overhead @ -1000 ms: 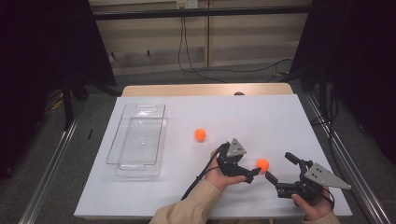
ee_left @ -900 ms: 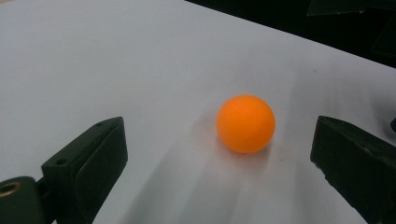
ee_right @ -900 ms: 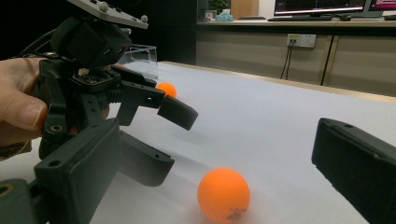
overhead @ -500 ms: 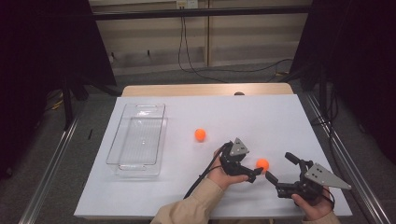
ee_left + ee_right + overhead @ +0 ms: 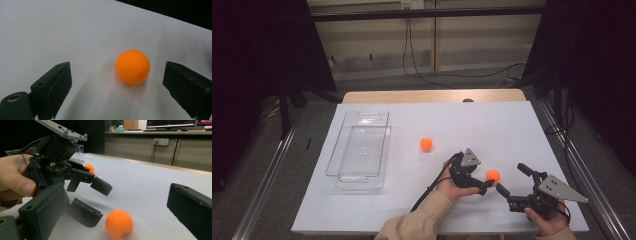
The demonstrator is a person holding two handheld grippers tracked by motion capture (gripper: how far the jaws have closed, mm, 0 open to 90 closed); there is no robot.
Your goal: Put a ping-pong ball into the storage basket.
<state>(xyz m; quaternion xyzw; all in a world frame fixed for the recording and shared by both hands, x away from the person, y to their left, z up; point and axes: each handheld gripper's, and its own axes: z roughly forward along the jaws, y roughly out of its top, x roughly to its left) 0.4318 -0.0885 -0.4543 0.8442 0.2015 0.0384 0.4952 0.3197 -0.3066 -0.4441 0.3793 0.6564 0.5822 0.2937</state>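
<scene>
Orange table-tennis ball (image 5: 493, 175) sits on the white table (image 5: 492, 125), between the spread jaws of the left gripper (image 5: 486, 185); those jaws have just been closing, yet neither pad touches it. Just right of that ball, the right gripper (image 5: 511, 183) rests on the table with its jaws apart and nothing held. A second orange ball (image 5: 426, 144) lies farther off beyond it, and the clear plastic tray (image 5: 358, 150) is well left
</scene>
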